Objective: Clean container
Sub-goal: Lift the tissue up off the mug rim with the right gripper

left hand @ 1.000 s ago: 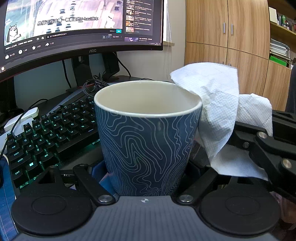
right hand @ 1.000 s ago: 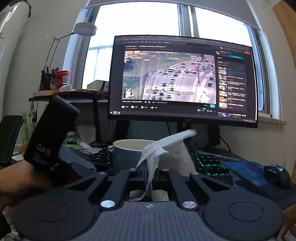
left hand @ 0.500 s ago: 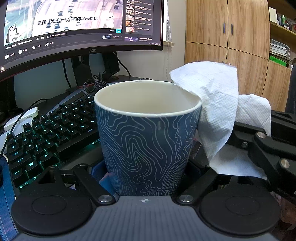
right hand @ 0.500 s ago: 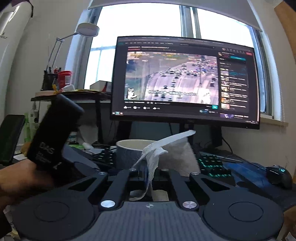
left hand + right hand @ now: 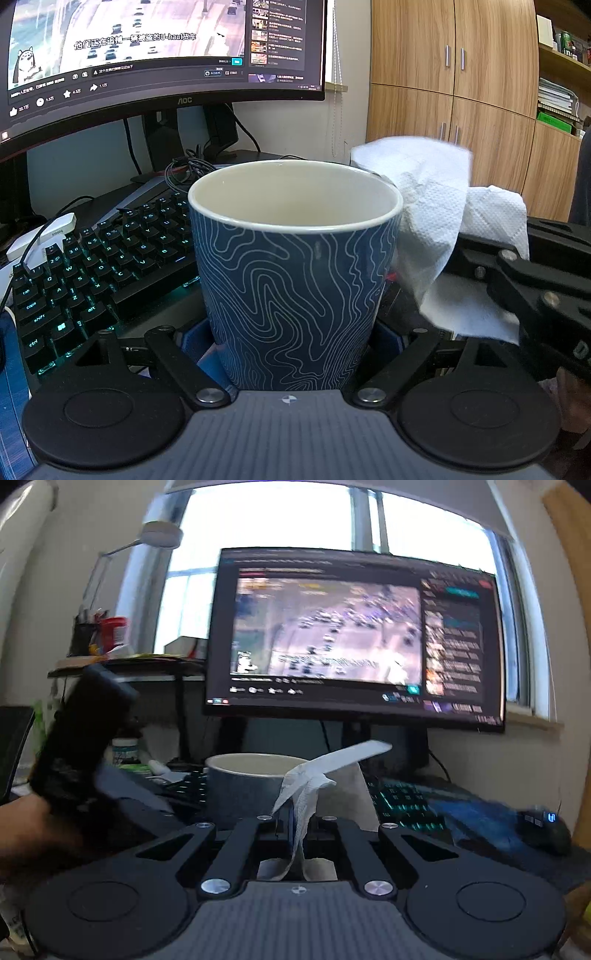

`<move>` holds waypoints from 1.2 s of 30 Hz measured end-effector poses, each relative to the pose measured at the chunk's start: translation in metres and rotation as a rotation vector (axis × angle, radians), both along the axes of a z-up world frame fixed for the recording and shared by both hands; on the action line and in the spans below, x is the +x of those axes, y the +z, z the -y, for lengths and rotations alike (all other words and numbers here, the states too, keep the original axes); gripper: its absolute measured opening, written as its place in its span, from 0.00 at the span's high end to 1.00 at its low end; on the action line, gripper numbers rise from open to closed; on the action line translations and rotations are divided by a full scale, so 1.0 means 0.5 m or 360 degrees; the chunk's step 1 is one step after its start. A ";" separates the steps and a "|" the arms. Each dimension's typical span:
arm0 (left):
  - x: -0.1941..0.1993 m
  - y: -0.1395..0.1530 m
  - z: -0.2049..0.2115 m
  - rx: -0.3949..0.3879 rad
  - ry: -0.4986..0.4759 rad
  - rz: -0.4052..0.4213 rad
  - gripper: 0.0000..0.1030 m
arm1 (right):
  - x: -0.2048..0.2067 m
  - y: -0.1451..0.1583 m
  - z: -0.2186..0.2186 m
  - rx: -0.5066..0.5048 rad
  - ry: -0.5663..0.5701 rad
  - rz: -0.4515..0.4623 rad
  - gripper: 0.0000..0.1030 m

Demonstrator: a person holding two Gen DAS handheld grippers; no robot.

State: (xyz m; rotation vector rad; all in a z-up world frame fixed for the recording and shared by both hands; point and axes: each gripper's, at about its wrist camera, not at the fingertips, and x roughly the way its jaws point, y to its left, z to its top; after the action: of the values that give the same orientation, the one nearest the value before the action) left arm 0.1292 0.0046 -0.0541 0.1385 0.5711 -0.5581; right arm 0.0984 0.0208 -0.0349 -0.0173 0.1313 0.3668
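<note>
Cup [image 5: 295,273], blue, wave-patterned, upright, clamped in left gripper [image 5: 291,354]. Paper towel [image 5: 439,229], pinched in right gripper [image 5: 295,823], touching cup's rim. Keyboard [image 5: 96,266], monitor [image 5: 159,48] behind; mouse [image 5: 546,827] right.

Glossy ceramic cup [image 5: 295,280], embossed paper towel [image 5: 436,206]

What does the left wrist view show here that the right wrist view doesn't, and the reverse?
Left wrist only: the wave pattern on the cup, its pale bare inside, the wooden cabinets, and the right gripper from the side.

Right wrist only: the window, desk lamp, mouse, the hand gripping the left gripper's handle, and the tissue pinched between the right gripper's shut jaws.

Both: cup, tissue beside the rim, monitor, lit keyboard.
</note>
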 end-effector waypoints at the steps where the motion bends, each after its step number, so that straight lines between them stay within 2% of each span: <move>1: 0.000 0.000 0.000 0.0002 0.0003 0.0000 0.13 | 0.001 0.000 0.002 0.0016 0.0006 -0.0008 0.96; 7: -0.002 0.001 -0.001 -0.0001 0.0009 -0.0002 0.13 | -0.021 0.022 -0.022 -0.0011 0.0070 0.0041 0.96; 12: -0.004 0.001 -0.001 0.0001 0.0009 -0.0001 0.13 | -0.027 0.093 -0.037 -0.0012 0.0120 0.0127 0.96; 16: -0.004 0.001 -0.002 -0.0010 0.0006 -0.0008 0.13 | 0.008 0.126 -0.052 -0.0007 0.0167 0.0066 0.96; 19: -0.004 0.001 -0.002 -0.0010 0.0006 -0.0008 0.13 | 0.016 0.109 -0.053 -0.0037 0.0196 0.0013 0.96; 25: -0.005 0.002 -0.002 -0.0008 0.0006 -0.0007 0.13 | -0.004 0.062 -0.029 0.0047 0.0221 -0.0002 0.96; 36: -0.006 0.002 -0.001 -0.0009 0.0006 -0.0008 0.12 | -0.005 0.054 0.000 0.0058 0.0129 0.0007 0.96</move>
State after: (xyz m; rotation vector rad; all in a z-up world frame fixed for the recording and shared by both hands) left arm 0.1263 0.0049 -0.0534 0.1308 0.5745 -0.5565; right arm 0.0962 0.0207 -0.0078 0.0126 0.1196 0.4499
